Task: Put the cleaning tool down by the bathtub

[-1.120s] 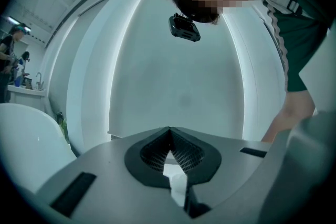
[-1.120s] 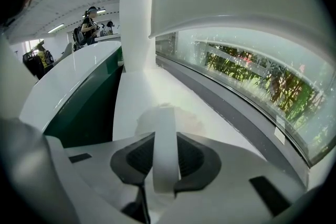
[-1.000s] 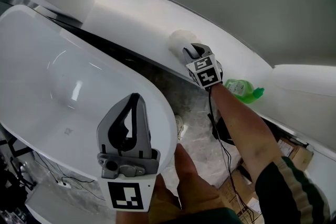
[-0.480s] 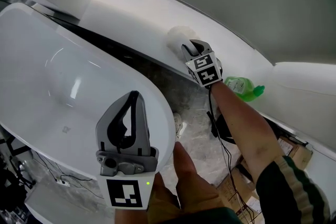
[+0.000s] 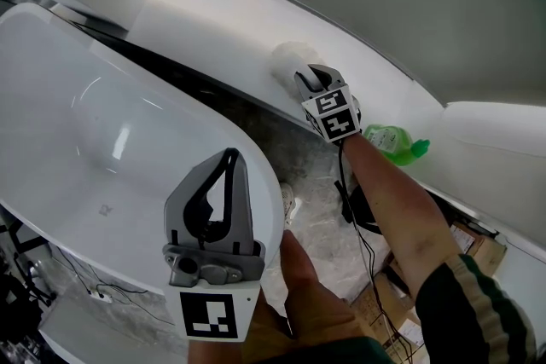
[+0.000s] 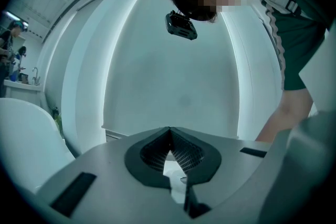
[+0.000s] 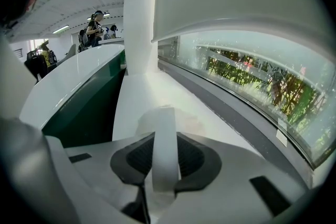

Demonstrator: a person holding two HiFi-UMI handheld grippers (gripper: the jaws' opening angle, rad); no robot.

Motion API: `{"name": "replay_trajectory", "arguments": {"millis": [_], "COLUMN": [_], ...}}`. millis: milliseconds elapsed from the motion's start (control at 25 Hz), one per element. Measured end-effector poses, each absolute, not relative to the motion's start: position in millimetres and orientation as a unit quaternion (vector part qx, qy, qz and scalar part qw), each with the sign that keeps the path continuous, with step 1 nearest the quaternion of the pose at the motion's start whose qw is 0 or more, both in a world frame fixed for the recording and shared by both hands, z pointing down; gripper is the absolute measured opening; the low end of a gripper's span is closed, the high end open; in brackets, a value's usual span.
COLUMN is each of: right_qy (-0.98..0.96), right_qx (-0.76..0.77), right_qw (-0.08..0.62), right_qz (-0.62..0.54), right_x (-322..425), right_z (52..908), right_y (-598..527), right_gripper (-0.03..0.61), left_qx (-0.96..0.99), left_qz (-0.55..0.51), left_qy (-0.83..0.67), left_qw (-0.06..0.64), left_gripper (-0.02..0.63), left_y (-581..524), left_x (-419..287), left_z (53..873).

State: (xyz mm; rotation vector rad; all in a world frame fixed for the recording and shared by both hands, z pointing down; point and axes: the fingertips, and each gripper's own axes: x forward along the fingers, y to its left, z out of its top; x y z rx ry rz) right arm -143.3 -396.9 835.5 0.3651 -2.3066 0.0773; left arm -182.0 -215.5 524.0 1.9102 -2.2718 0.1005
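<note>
**Clamped, ready for release**

Right gripper (image 5: 312, 79) fingers clamp the white cleaning tool (image 7: 164, 144) by its strap. Its pad lies at twelve o'clock from them, on the ledge (image 5: 205, 21) beside the bathtub (image 5: 85, 124). Left gripper (image 5: 228, 156): fingers together, empty, farther off.

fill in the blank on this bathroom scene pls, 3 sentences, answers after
1. The right gripper is shut on the ____ strap of the cleaning tool.
2. The bottle beside the right forearm is ____.
3. In the head view, the left gripper, jaws together and empty, shows in front of the rim of the ____.

Missing words: white; green; bathtub
</note>
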Motion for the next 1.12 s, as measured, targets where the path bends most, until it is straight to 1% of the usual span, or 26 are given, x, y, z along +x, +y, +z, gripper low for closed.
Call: {"name": "replay_trajectory", "arguments": {"millis": [280, 480, 600, 1120], "right_qy": [-0.912, -0.914, -0.918, -0.925], "right_qx": [0.14, 0.148, 0.125, 0.1], "right_qw": [0.385, 0.376, 0.375, 0.366], "right_qz": [0.021, 0.024, 0.032, 0.007], "right_x": [-143.5, -140.7, -141.9, -141.3], "right_z": [834.7, 833.4, 833.3, 822.6], "right_y": [-397.0, -398.8, -391.6, -388.0], "right_gripper": [0.095, 0.152, 0.214, 0.222], "left_qx": [0.64, 0.641, 0.643, 0.646], "left_qz": [0.036, 0.034, 0.036, 0.041], "left_qy": [-0.762, -0.761, -0.76, -0.757], "left_qw": [0.09, 0.091, 0.091, 0.088], "left_gripper": [0.006, 0.006, 0.006, 0.006], "left_y": [-213.1, -213.2, -213.2, -218.7], "left_x": [-184.4, -182.8, -181.2, -176.9], "left_z": [526.2, 526.2, 526.7, 526.0]}}
